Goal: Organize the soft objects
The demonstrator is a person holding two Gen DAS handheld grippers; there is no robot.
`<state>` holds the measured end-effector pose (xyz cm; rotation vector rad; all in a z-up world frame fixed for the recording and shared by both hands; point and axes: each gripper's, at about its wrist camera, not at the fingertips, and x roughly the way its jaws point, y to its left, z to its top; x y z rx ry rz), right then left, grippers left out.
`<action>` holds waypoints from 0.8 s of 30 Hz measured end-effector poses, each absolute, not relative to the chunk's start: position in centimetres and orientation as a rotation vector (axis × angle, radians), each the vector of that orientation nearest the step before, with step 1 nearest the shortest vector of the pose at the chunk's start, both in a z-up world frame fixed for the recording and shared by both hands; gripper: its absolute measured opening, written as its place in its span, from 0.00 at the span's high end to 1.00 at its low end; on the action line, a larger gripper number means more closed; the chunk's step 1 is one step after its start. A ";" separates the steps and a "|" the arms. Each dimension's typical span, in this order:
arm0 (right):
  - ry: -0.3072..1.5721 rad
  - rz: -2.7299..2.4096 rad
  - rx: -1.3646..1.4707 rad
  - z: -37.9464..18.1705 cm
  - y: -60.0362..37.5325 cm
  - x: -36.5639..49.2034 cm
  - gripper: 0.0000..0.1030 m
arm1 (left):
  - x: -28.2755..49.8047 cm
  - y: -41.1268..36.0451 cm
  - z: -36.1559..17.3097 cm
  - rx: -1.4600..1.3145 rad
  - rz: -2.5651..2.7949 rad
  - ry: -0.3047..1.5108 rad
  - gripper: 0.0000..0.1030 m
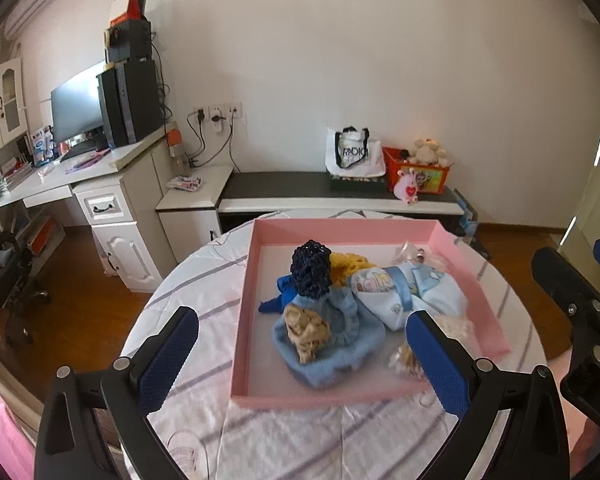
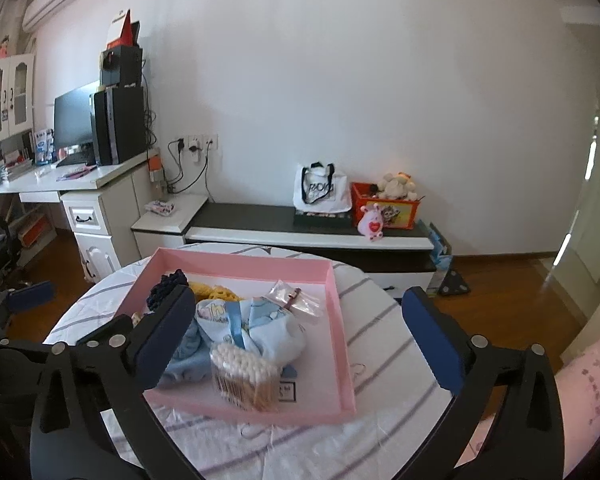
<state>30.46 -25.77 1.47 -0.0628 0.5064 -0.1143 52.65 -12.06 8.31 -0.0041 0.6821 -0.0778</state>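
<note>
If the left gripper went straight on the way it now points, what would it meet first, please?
Probably the light blue knitted hat in the pink tray; the left gripper, open, frames it, with a tan soft piece on top. Depth is uncertain.

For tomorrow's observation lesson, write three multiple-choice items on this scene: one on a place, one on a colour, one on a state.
1. Where does the pack of cotton swabs lie?
A. in the tray
B. on the floor
C. on the desk

2. What colour is the tray?
A. green
B. pink
C. black

3. How do both hand-held grippers stand?
A. shut on cloth
B. shut, holding nothing
C. open, holding nothing

Answers: A, it sits inside the walls near the front; B, its walls are pink; C, left hand-held gripper and right hand-held gripper show wide gaps.
</note>
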 end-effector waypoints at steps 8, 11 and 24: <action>0.431 -0.136 -0.060 3.6 -25.6 24.3 0.00 | 43.4 -12.0 10.5 0.004 -0.060 0.564 0.00; 0.402 -0.139 -0.063 4.4 -25.3 22.3 0.00 | 40.2 -12.0 11.1 -0.004 -0.062 0.524 0.00; 0.282 -0.190 -0.072 7.2 -25.2 15.6 0.00 | 29.6 -11.0 12.7 -0.041 -0.067 0.412 0.00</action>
